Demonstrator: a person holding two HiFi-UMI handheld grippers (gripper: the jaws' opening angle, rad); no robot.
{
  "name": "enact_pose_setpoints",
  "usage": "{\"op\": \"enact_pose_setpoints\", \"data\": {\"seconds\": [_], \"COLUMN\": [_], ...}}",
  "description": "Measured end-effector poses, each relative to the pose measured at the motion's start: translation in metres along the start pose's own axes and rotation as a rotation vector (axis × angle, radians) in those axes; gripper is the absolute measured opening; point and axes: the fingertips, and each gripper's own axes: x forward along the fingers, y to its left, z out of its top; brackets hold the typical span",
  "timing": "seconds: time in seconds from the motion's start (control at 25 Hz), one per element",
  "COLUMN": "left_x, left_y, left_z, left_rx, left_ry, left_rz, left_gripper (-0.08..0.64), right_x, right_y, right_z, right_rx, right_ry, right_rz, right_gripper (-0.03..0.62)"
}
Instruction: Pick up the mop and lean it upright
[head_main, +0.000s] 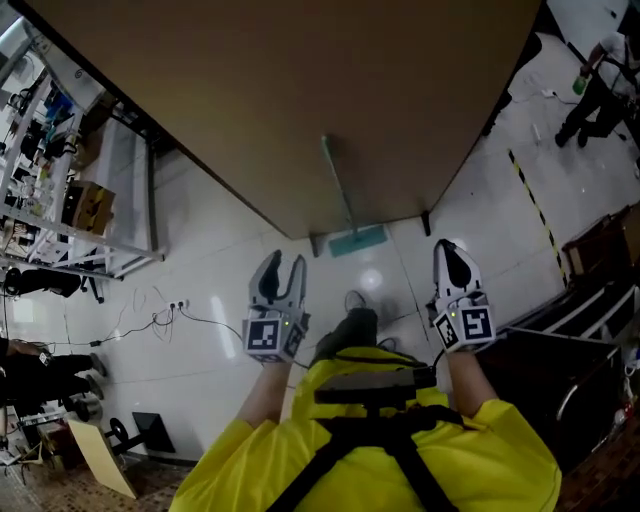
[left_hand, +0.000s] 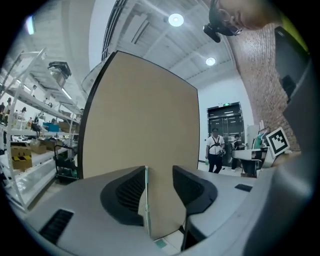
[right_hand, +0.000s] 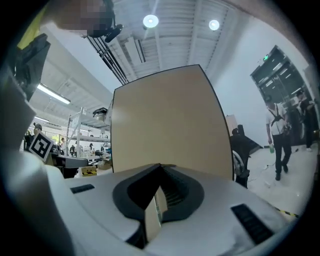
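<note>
Mop (head_main: 344, 205) leans upright against the tall brown board (head_main: 300, 90), its teal head on the floor (head_main: 220, 270) at the board's foot. Only the head view shows it whole, while the left gripper view catches just the thin handle against the board. Left claw (head_main: 284, 262) stands with its jaws spread and touching nothing, right claw (head_main: 447, 248) is closed and empty, and both are held forward side by side, short of the board.

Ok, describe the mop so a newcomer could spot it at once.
Find the brown board standing on the white floor. Against its face leans the mop: a thin pole ending in a flat teal head, the only teal thing nearby.
</note>
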Motion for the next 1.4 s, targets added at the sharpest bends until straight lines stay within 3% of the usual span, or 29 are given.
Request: {"op": "enact_pose_setpoints", "data": {"seconds": [0.36,0.84,1.08,1.4], "left_x": [0.141,0.324,0.357,0.378], "left_y": [0.029,0.059,0.054,0.079], "left_z": [-0.008,-0.098,-0.125,-0.14], "left_rx": [-0.011,-0.02,-0.019,-0.008], "left_ry": [0.028,0.137,0.183,0.153], "left_rz": [-0.034,0.032,0.067,0.218], "left_gripper": [0.195,0.195,0.186,0.122], "right_x": [0.084,0.154,0.177,0.2], "right_y": [-0.036,-0.086,-0.095,-0.084], "right_z": [0.017,-0.033,-0.047,-0.061], "right_rx": [-0.018,0.018,0.034,0.042], "right_ry": [0.02,0.17,0.198,0.233], "right_rz": [-0.049,-0.042,-0.029,-0.018], "right_gripper": [0.006,0.006,0.006,0.006]}}
